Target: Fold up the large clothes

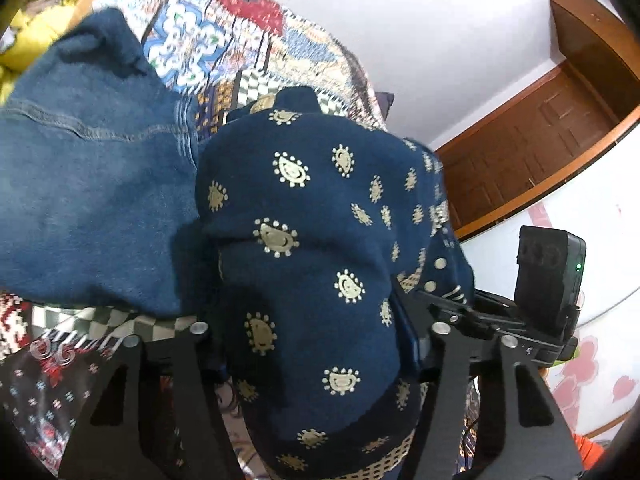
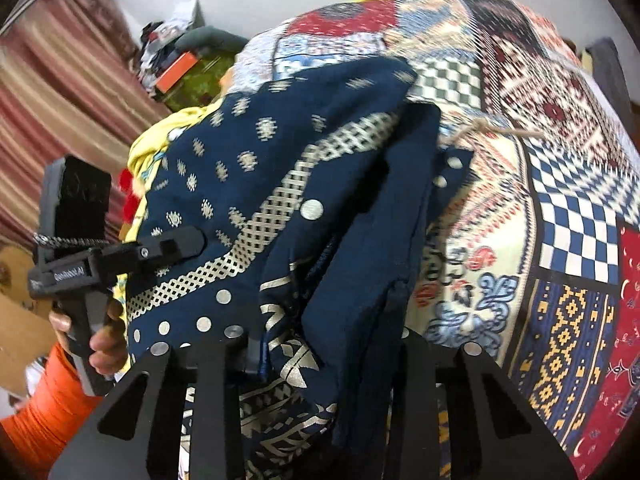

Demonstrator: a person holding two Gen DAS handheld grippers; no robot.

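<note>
A large navy garment [image 1: 304, 216] with gold sun motifs and a gold lattice border hangs bunched between both grippers above a patchwork bedspread [image 1: 224, 36]. My left gripper [image 1: 316, 344] is shut on the navy garment, its fingertips buried in the cloth. In the right wrist view the same navy garment [image 2: 280, 184] drapes over my right gripper [image 2: 324, 356], which is shut on a fold of it. The left gripper [image 2: 172, 246] shows there at the left, clamped on the garment's edge.
A blue denim garment [image 1: 84, 184] lies on the bed at the left. Yellow clothes [image 2: 156, 140] lie under the navy one. The patchwork bedspread [image 2: 560, 200] fills the right side. A wooden door [image 1: 532, 140], white wall and striped curtain [image 2: 60, 88] surround the bed.
</note>
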